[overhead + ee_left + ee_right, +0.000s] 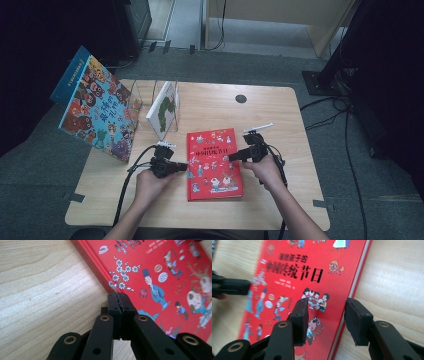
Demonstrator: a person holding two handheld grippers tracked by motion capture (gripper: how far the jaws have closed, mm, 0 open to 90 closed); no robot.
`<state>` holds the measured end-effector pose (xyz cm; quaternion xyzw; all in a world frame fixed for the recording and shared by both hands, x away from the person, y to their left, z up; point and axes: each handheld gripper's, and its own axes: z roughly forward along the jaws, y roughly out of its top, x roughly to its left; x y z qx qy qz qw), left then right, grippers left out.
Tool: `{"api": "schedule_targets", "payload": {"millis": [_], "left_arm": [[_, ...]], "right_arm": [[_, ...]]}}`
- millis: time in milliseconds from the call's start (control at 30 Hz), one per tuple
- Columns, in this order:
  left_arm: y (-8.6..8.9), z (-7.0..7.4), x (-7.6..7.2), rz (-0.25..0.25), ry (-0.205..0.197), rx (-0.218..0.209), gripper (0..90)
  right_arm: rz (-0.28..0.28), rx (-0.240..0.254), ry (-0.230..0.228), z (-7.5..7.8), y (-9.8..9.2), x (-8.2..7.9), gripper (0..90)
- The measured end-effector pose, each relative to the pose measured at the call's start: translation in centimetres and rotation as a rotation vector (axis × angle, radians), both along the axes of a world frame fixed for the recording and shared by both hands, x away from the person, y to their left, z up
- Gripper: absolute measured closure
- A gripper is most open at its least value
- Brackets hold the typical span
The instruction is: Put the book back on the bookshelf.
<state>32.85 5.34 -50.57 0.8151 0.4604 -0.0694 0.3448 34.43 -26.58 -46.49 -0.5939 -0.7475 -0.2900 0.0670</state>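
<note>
- Left gripper [184, 167] has its jaws pressed together at the left edge of the red book [214, 162]; right gripper [234, 156] sits jaws apart over the right edge, clamping nothing.
- Book lies flat mid-table, long axis running away from the person, title at the far end.
- Wooden table [280, 125], grey carpet around it.
- Colourful book [97, 107] and white book [163, 108] stand far-left, well clear.

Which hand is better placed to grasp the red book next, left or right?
Right, probably. The right gripper has open fingers straddling the red book at its edge, while the left gripper is shut, its tips merely at the opposite edge.
</note>
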Motion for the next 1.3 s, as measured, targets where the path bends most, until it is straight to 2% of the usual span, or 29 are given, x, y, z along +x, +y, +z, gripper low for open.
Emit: {"api": "schedule_targets", "payload": {"millis": [133, 167, 200, 300, 367, 433, 633, 700, 900, 1133, 1200, 1300], "left_arm": [[0.0, 0.0, 0.0, -0.003, -0.003, 0.0, 90.0], [0.0, 0.0, 0.0, -0.004, -0.003, -0.001, 90.0], [0.0, 0.0, 0.0, -0.005, -0.003, -0.001, 90.0], [0.0, 0.0, 0.0, -0.001, -0.005, -0.003, 89.8], [0.0, 0.0, 0.0, 0.001, -0.006, -0.005, 89.1], [0.1, 0.0, 0.1, 0.001, -0.005, -0.006, 89.0], [0.2, -0.1, 0.1, -0.002, -0.007, -0.013, 88.7], [0.2, -0.1, 0.1, -0.003, -0.017, -0.017, 85.3], [0.2, 0.0, -0.1, -0.035, -0.048, -0.029, 75.9], [0.4, -0.1, 0.0, -0.053, -0.018, -0.082, 60.4], [0.2, 0.0, -0.2, -0.069, -0.029, -0.082, 54.3], [0.0, 0.0, -0.4, -0.072, -0.043, -0.072, 50.0]], "right_arm": [[0.03, -0.006, -0.03, 1.3, 0.2, -0.1, 55.5], [0.031, 0.007, -0.034, 1.6, 0.2, -0.2, 57.4], [0.041, 0.046, -0.028, 1.8, 0.2, -0.3, 57.2], [0.076, 0.114, -0.055, 3.1, 0.6, -0.4, 62.6], [0.1, 0.118, -0.077, 4.0, 1.2, -0.4, 64.8], [0.13, 0.119, -0.074, 4.5, 2.0, -0.3, 66.8], [0.19, 0.128, -0.057, 4.3, 4.5, 0.4, 75.0], [0.2, 0.141, -0.05, 4.5, 4.8, 0.7, 76.7], [0.239, 0.085, -0.049, 5.5, 5.5, 1.1, 78.0], [0.25, 0.081, -0.021, 5.9, 5.5, 1.5, 80.1], [0.245, 0.082, -0.01, 5.9, 5.6, 1.6, 80.7], [0.238, 0.086, 0.011, 6.1, 5.6, 1.8, 82.3]]}}
